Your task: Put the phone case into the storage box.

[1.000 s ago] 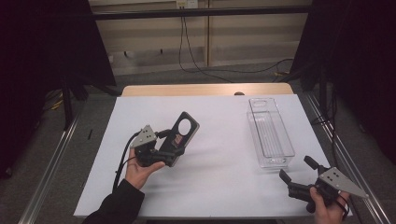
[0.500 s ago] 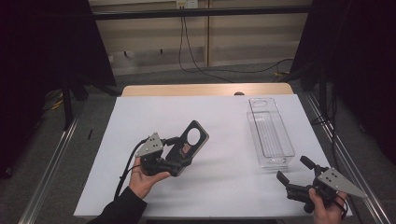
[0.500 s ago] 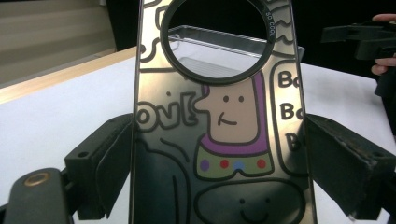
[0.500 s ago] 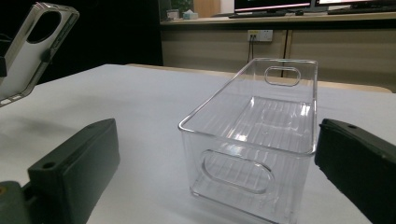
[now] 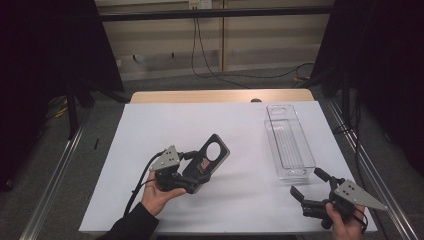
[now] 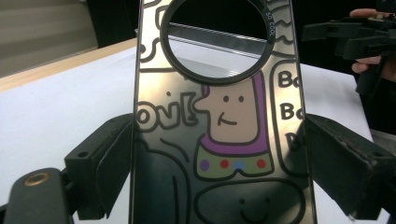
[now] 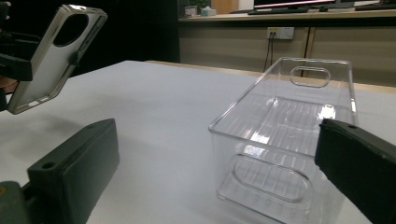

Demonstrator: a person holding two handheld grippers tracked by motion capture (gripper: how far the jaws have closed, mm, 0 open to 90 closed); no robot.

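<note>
The left gripper (image 5: 200, 167) had its fingers (image 6: 100, 161) closed on the long side edges of a phone case (image 5: 211, 159), gripping it across its width at the lower half; in the left gripper view the case (image 6: 219, 140) stood between the two black pads, cartoon-printed back toward the camera and round camera opening at the top of the frame. In the high view the case sat just left of centre, raised off the white tabletop (image 5: 150, 130), its long axis slanting toward the upper right. The clear plastic bin (image 5: 289, 145) lay to the right of it, well apart, its long axis running up the frame and its mouth open upward. Bare tabletop lay between case and bin, so a carry to the right looked unobstructed. The right gripper (image 5: 307, 190) waited at the lower right of the frame with its fingers (image 7: 74, 168) spread wide and holding nothing, near the bin's near end (image 7: 280, 154) and much nearer to it than the left.
</note>
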